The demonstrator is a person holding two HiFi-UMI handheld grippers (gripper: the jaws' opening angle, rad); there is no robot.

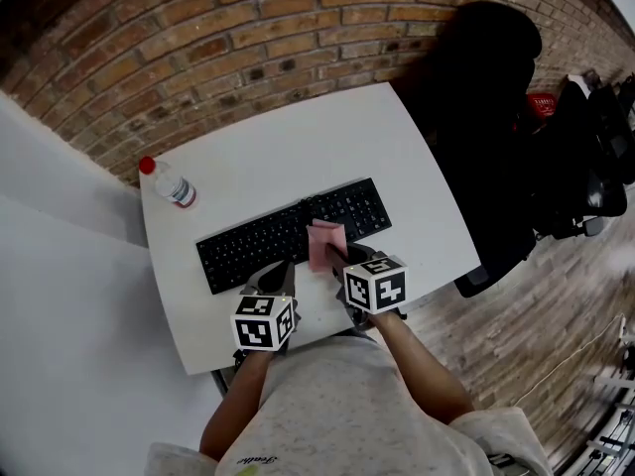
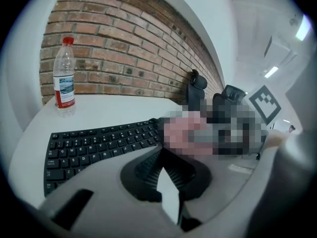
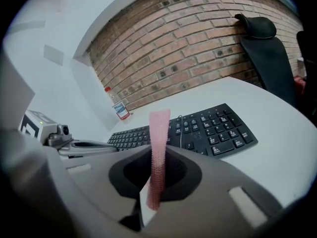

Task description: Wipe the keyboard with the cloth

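A black keyboard (image 1: 260, 244) lies across the middle of the white table (image 1: 397, 157). My right gripper (image 1: 338, 257) is shut on a pink cloth (image 1: 325, 243). The cloth hangs over the keyboard's right-middle keys. In the right gripper view the cloth (image 3: 159, 130) stands up as a narrow strip clamped between the jaws (image 3: 157, 158), with the keyboard (image 3: 218, 128) beyond it. My left gripper (image 1: 277, 270) sits at the keyboard's front edge, just left of the cloth. Its jaws meet at the tips (image 2: 162, 150) and hold nothing, with the keyboard (image 2: 94, 143) just ahead.
A clear water bottle (image 1: 171, 182) with a red cap stands at the table's back left, also the bottle (image 2: 64, 78) in the left gripper view. A black office chair (image 1: 491, 117) stands by the table's right side. A brick wall runs behind.
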